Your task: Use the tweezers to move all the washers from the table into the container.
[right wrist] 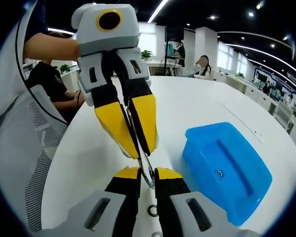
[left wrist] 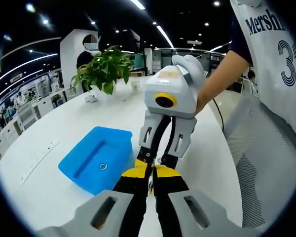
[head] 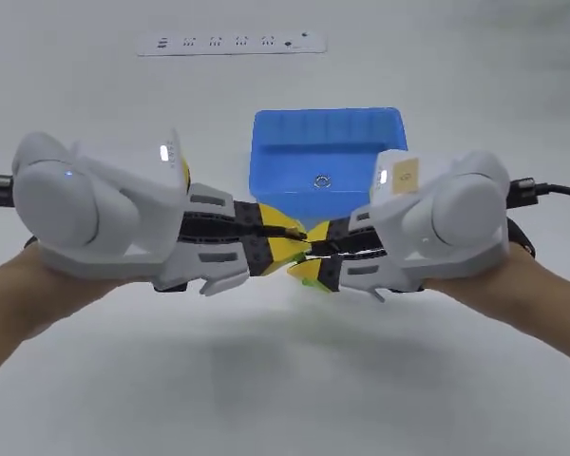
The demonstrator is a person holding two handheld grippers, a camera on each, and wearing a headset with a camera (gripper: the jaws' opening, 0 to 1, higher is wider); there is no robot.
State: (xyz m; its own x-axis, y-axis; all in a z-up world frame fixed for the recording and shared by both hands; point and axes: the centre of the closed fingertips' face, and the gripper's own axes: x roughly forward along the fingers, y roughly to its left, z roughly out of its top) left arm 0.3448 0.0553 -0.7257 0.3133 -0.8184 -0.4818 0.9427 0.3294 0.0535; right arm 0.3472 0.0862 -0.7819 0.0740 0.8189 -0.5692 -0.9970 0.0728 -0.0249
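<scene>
Tip to tip, folks: in the middle of the head view we have the left tongs [head: 293, 245] stretching in from the left edge and the right tongs [head: 315, 255] from the right edge. Their noses meet over the white table [head: 266, 380].

In the right gripper view, the left tongs hang from the top of the frame. Their yellow jaws are pinched together on the tweezers [right wrist: 140, 143], a thin metal strip running down into the narrow gap of our right tongs at bottom centre. Those right jaws sit almost closed around the tip, but we cannot tell whether they actually grip it.

The blue container [head: 328, 128] sits just above the tongs, upper centre of the head view, with one washer [head: 322, 181] on its floor. A second washer [right wrist: 153, 211] lies on the table at the very bottom of the right gripper view, between the right jaws.
</scene>
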